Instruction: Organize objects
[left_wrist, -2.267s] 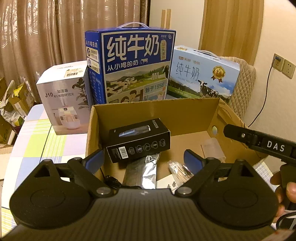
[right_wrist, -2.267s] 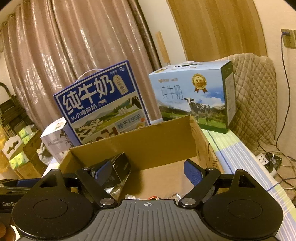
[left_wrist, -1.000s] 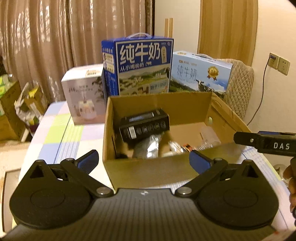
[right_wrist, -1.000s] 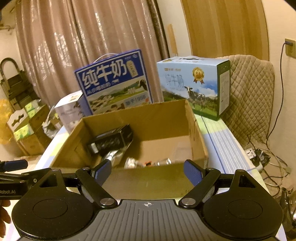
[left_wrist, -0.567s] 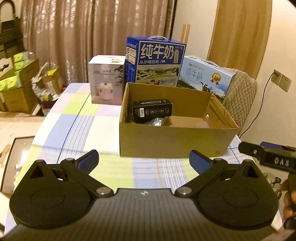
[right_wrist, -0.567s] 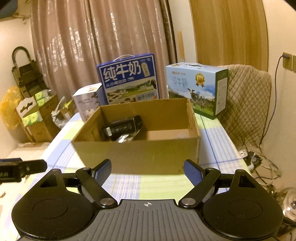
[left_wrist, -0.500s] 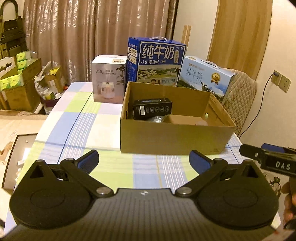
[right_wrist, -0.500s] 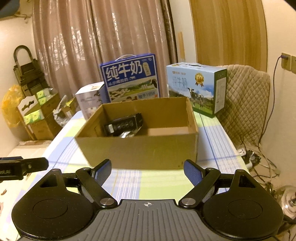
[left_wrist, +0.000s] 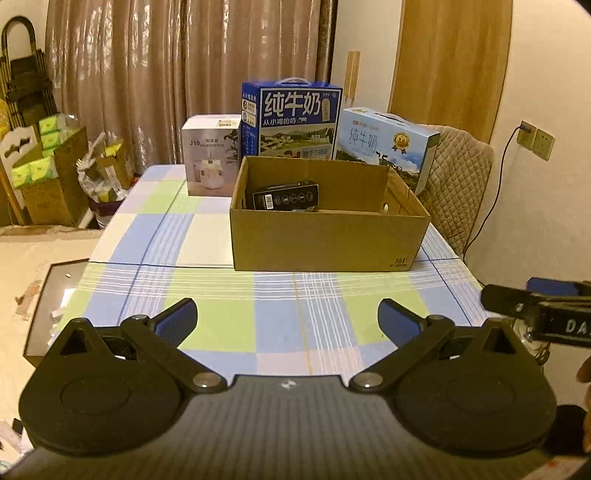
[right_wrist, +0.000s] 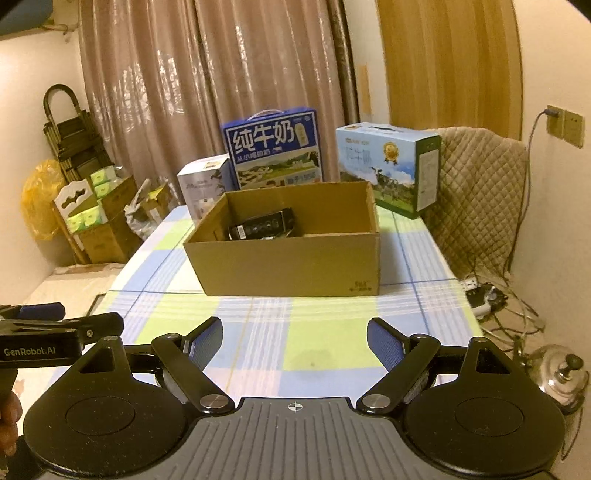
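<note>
Both the left hand-held gripper (left_wrist: 287, 319) and the right hand-held gripper (right_wrist: 294, 338) are being drawn back from the cardboard box (left_wrist: 325, 240) on the table (left_wrist: 221, 295), jaws wide and empty, the black carton (left_wrist: 286, 195) being left inside, suggesting the packing is being finished.

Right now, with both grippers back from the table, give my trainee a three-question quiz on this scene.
1. True or false: the black box lies inside the carton.
2. Which stands directly behind the carton? A) dark blue milk box B) kettle C) chair
3. Fill in: the left gripper and right gripper are both ____.

Key: 1 true; 2 A; 3 open, holding nothing.
</note>
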